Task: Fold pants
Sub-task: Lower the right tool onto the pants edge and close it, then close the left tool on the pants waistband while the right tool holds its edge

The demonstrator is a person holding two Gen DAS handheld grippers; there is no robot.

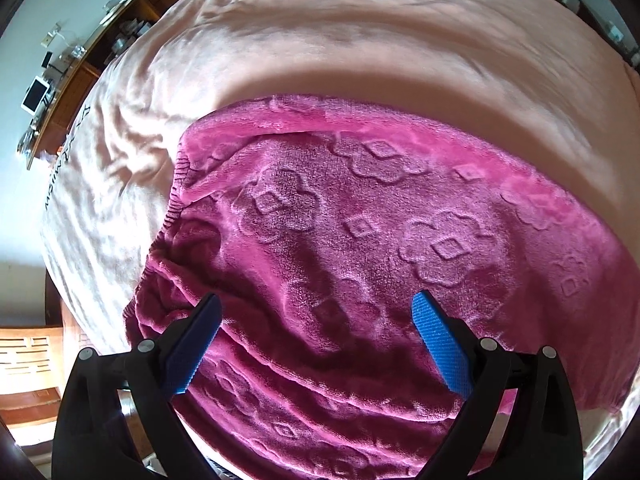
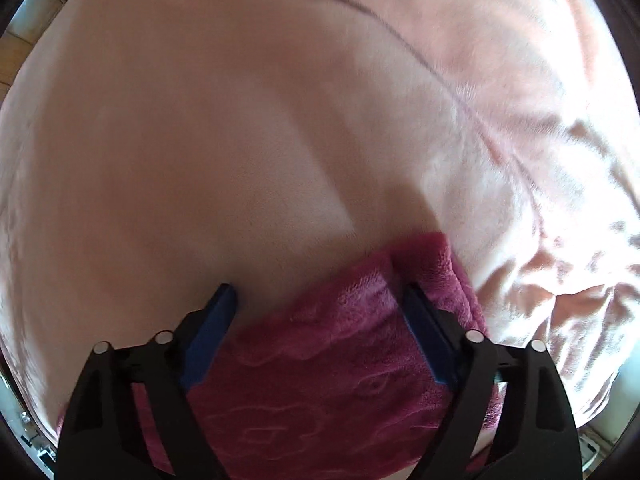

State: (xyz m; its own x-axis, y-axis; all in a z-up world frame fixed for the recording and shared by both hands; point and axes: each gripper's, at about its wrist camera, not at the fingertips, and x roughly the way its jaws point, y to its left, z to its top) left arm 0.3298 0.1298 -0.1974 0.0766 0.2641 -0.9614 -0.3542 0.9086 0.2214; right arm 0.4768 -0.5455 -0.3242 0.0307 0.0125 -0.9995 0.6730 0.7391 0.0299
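A pale peach blanket (image 1: 360,40) covers the bed and fills most of both views, smooth across the middle and rumpled into creases toward nine o'clock in the left wrist view and toward three o'clock in the right wrist view (image 2: 560,272).

On it lie the pants (image 1: 360,240), a magenta plush fleece pressed with raised flower and diamond shapes. In the left wrist view they spread from the centre down to six o'clock and out to three o'clock, with a ribbed waistband (image 1: 176,196) bunched along their edge at about nine o'clock and long folds running across the lower part. In the right wrist view a narrower darker stretch of the same pants (image 2: 340,360) reaches from six o'clock up to just past the centre, ending in a squared edge.

A wooden shelf (image 1: 80,68) with small items runs along the wall at ten o'clock in the left wrist view.

The left gripper (image 1: 316,312) hangs above the pants with its blue-padded fingers (image 1: 436,336) spread wide, nothing between them. The right gripper (image 2: 320,312) is likewise spread apart over the end of the pants, its fingers (image 2: 424,332) straddling the fabric without pinching it.
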